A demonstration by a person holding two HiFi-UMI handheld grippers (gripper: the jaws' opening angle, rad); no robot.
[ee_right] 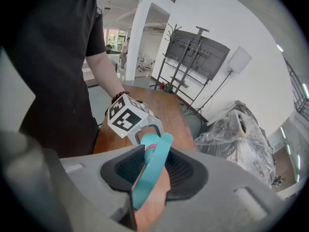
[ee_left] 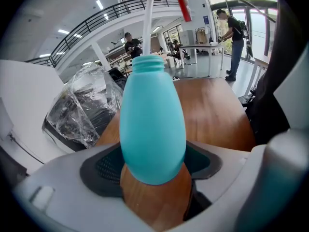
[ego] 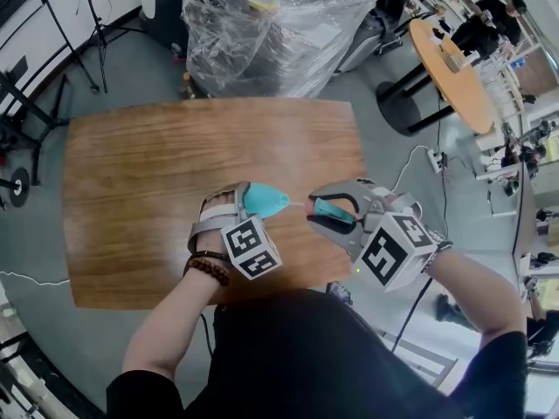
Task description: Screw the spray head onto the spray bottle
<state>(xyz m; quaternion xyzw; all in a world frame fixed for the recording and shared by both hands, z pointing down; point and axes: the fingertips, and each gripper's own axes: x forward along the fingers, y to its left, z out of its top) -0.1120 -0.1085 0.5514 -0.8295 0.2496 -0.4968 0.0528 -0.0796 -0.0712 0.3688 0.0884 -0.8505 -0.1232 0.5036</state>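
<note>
Where the wooden table (ego: pixel 157 190) ends, a plastic-wrapped bundle (ego: pixel 271 33) stands.

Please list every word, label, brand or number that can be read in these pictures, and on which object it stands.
No readable text in any view.
The spray bottle and spray head: plain, no label.
The marker cubes: black-and-white square patterns only, no letters.
Anything in the room behind: too small to read.
</note>
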